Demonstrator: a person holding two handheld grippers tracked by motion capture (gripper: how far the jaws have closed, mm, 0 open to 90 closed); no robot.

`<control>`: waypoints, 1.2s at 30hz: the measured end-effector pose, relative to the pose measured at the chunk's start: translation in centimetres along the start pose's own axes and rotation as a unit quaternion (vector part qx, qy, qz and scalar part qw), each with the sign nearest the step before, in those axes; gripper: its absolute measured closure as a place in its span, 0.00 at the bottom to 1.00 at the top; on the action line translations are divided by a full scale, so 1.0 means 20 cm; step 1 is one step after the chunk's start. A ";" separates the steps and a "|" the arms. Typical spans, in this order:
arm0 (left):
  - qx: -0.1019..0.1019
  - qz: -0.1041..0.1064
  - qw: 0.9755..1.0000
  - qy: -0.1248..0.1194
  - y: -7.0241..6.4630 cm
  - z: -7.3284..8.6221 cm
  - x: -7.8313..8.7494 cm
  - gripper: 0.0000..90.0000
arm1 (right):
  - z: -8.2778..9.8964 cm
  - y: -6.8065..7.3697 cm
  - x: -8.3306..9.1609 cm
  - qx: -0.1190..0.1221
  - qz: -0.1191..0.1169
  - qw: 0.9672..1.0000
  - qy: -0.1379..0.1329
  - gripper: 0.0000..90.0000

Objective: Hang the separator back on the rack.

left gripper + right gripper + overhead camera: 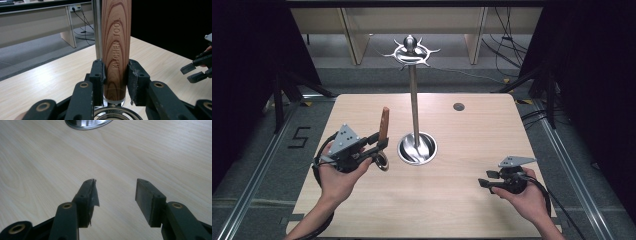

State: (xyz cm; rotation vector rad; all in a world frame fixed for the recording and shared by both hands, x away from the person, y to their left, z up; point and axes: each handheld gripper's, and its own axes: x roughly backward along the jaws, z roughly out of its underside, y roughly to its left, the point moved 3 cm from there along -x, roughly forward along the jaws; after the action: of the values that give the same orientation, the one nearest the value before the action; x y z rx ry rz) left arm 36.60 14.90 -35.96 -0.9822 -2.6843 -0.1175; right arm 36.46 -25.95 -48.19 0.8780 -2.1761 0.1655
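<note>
My left gripper is shut on a kitchen tool by its wooden handle, which stands upright above the jaws. In the left gripper view the handle is pressed between both pads and reads "KITCHEN TOOL"; a metal ring end of the tool hangs below the jaws. The same metal end hangs under the gripper in the high view. A steel rack stands mid-table: round base, tall pole, hooks on top. My right gripper rests low at the table's right, open and empty.
The light wooden table has a small dark hole at its back right. Black stands and cables flank the table on the floor. The rack's base edge lies ahead of the right gripper.
</note>
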 end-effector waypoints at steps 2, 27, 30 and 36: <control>0.000 -0.002 1.000 -0.003 0.00 -0.02 0.00 0.75 | 0.00 0.00 0.00 -0.001 -0.001 1.000 0.001 0.57; -0.002 -0.016 1.000 -0.024 -0.01 -0.18 -0.02 0.75 | -0.01 0.00 -0.01 -0.005 -0.001 1.000 0.004 0.57; -0.003 -0.017 1.000 -0.025 -0.02 -0.20 -0.03 0.75 | -0.01 0.00 -0.01 -0.001 0.000 1.000 0.001 0.57; -0.022 -0.022 0.999 -0.039 -0.02 -0.24 -0.05 0.75 | -0.01 0.00 -0.01 0.002 0.000 1.000 0.001 0.57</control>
State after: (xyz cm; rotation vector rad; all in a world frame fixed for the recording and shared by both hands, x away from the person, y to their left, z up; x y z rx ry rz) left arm 38.17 13.10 -31.56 -0.9600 -2.7865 -0.1520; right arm 36.74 -25.81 -48.15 0.8794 -2.1758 0.1716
